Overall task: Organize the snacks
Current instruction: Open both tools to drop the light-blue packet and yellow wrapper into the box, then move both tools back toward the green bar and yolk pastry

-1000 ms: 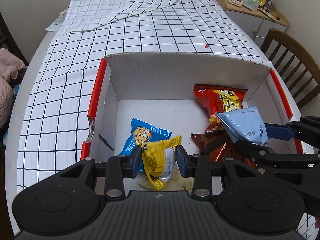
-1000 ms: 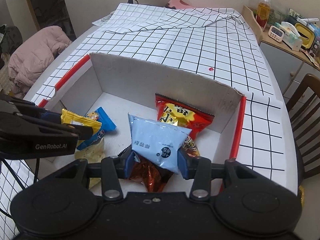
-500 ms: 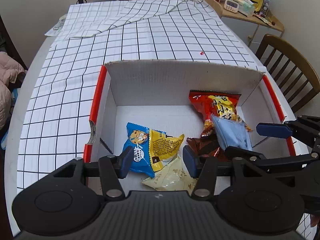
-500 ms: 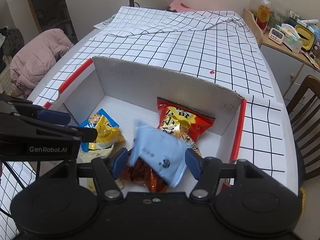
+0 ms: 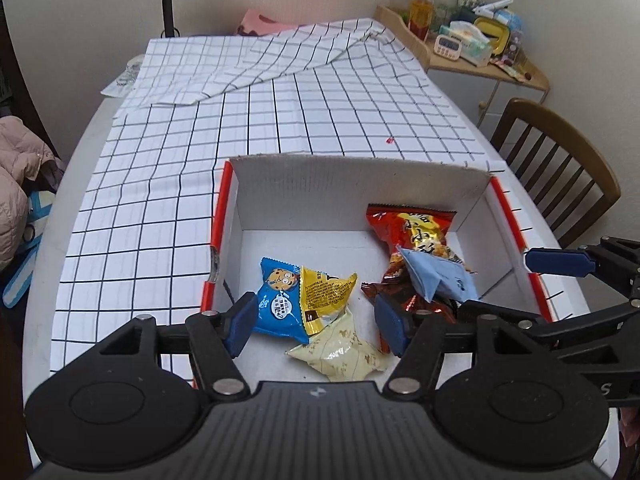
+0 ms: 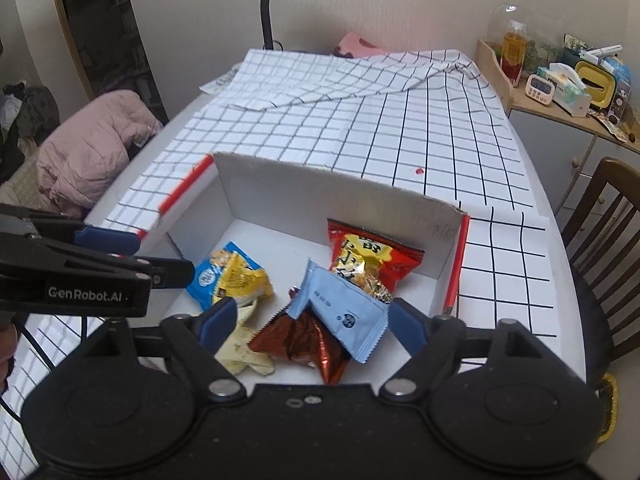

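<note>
A white cardboard box [image 5: 360,184] with red edges holds several snack packets. On its floor lie a blue cookie packet [image 5: 278,300], a yellow packet [image 5: 326,290] over it and a cream packet [image 5: 344,354]. To the right rest a red chip bag [image 5: 416,226], a dark red packet [image 6: 298,338] and a pale blue packet [image 6: 340,308] on top. My left gripper [image 5: 314,326] hangs above the yellow packet, jaws opening, pads touching nothing. My right gripper [image 6: 308,322] hangs above the pale blue packet, jaws opening wide, clear of it.
The box stands on a table under a black-gridded white cloth [image 5: 280,120]. A wooden chair [image 5: 560,172] is at the right, a cluttered side cabinet [image 6: 560,92] behind it. A pink coat [image 6: 88,148] lies at the left. A lamp stem [image 6: 268,12] rises at the far end.
Both grippers let go: the yellow packet dropped onto the blue one, the pale blue packet fell onto the dark red one. Both grippers opened and rose away from the box.
</note>
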